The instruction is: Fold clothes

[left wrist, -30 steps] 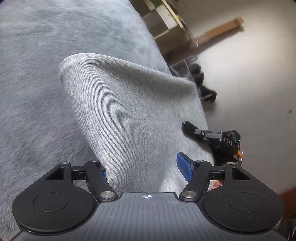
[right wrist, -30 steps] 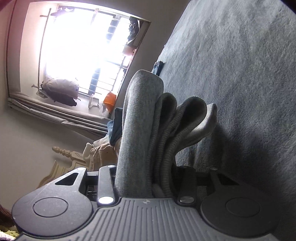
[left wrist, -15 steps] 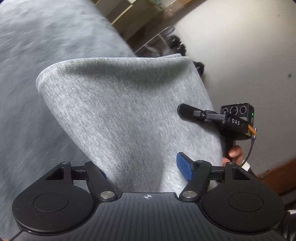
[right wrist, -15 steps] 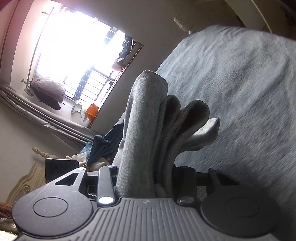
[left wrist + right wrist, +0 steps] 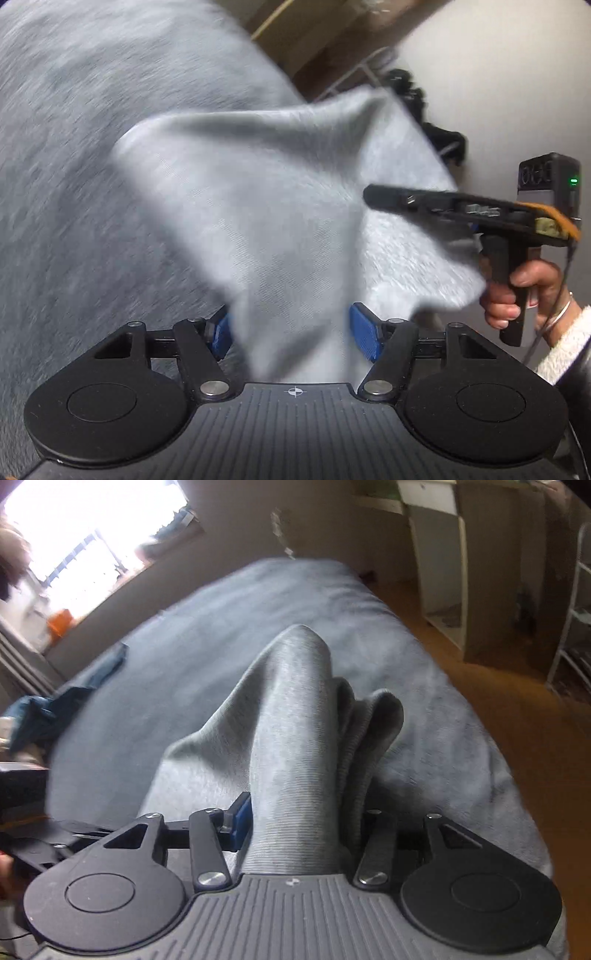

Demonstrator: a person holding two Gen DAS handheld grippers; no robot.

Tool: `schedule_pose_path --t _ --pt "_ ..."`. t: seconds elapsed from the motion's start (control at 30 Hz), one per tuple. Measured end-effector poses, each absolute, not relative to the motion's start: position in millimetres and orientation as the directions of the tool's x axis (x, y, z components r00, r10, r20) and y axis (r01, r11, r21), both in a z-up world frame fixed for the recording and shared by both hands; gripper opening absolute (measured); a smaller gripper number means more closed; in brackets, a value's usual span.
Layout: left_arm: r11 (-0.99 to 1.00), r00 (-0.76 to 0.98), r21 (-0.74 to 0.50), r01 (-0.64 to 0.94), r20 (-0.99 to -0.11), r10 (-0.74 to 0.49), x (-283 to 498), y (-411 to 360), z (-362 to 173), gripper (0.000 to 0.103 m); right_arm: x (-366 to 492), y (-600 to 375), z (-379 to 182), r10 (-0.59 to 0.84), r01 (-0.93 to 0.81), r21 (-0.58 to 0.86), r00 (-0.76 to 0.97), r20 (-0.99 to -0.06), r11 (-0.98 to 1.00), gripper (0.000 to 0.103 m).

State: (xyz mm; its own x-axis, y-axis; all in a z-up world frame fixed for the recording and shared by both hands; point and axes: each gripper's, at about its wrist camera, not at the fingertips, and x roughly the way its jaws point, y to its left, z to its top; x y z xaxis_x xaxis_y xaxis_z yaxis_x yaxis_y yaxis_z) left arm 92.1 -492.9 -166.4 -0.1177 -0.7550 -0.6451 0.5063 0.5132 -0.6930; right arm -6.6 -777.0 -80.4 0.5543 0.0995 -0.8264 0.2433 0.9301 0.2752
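Note:
A light grey garment [image 5: 258, 206] hangs over the grey-blue bed blanket [image 5: 74, 147], blurred by motion. Its bunched edge sits between the blue pads of my left gripper [image 5: 291, 332], whose jaws are closing on it. My right gripper [image 5: 373, 195] reaches in from the right over the cloth, held by a person's hand [image 5: 517, 291]. In the right wrist view a thick folded ridge of the garment [image 5: 291, 709] fills my right gripper [image 5: 303, 821]. Its jaws are opening and the left blue pad [image 5: 240, 819] shows beside the cloth. The right pad is hidden.
The bed blanket [image 5: 258, 602] runs away from me. Dark blue clothes [image 5: 33, 716] lie at its left side. A wooden floor [image 5: 498, 701], white shelves [image 5: 443, 572] and a metal rack [image 5: 569, 627] stand to the right. A bright window is at upper left.
Both hands swept across the bed. The right view rolled from the window to looking along the bed, and its left pad now shows. In the left view the right gripper came closer.

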Motion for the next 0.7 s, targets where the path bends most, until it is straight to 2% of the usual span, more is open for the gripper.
schedule_pose_path --t 0.07,0.13,0.2,0.3,0.37,0.47,0.53,0.57,0.63,0.7 --pt "0.501 -0.117 -0.706 0.500 -0.628 -0.769 92 -476 -166 0.067 -9 -776 -95 0.044 0.281 0.239 0.557 -0.829 0.929 0.065" --pt "0.492 -0.105 -0.693 0.528 -0.628 -0.771 95 -464 -162 0.070 -19 -776 -95 0.012 0.297 0.243 0.610 -0.792 0.924 0.066" --pt "0.491 -0.086 -0.677 0.548 -0.630 -0.772 102 -458 -157 0.070 -31 -778 -88 -0.045 0.330 0.225 0.644 -0.764 0.917 0.072" --pt "0.491 0.009 -0.640 0.591 -0.603 -0.798 103 -433 -137 0.069 -48 -789 -73 -0.157 0.404 0.176 0.666 -0.729 0.898 0.075" --pt "0.495 0.105 -0.561 0.663 -0.585 -0.804 98 -426 -110 0.069 -70 -801 -57 -0.261 0.490 0.175 0.694 -0.671 0.854 0.075" --pt "0.472 0.211 -0.379 0.796 -0.557 -0.803 84 -437 -82 0.069 -112 -795 -26 -0.326 0.515 0.242 0.775 -0.541 0.823 0.067" --pt "0.417 0.229 -0.243 0.876 -0.551 -0.803 69 -454 -76 0.069 -135 -769 -12 -0.296 0.452 0.236 0.820 -0.490 0.860 0.057" --pt "0.384 0.234 -0.173 0.907 -0.551 -0.801 60 -464 -76 0.069 -141 -750 -11 -0.255 0.394 0.200 0.832 -0.493 0.897 0.050" --pt "0.318 0.220 -0.080 0.945 -0.566 -0.795 41 -475 -86 0.069 -144 -709 -15 -0.187 0.278 0.098 0.828 -0.529 0.955 0.048" --pt "0.277 0.192 -0.040 0.960 -0.627 -0.755 31 -490 -109 0.069 -133 -685 -40 -0.165 0.219 0.014 0.775 -0.609 0.976 0.042"
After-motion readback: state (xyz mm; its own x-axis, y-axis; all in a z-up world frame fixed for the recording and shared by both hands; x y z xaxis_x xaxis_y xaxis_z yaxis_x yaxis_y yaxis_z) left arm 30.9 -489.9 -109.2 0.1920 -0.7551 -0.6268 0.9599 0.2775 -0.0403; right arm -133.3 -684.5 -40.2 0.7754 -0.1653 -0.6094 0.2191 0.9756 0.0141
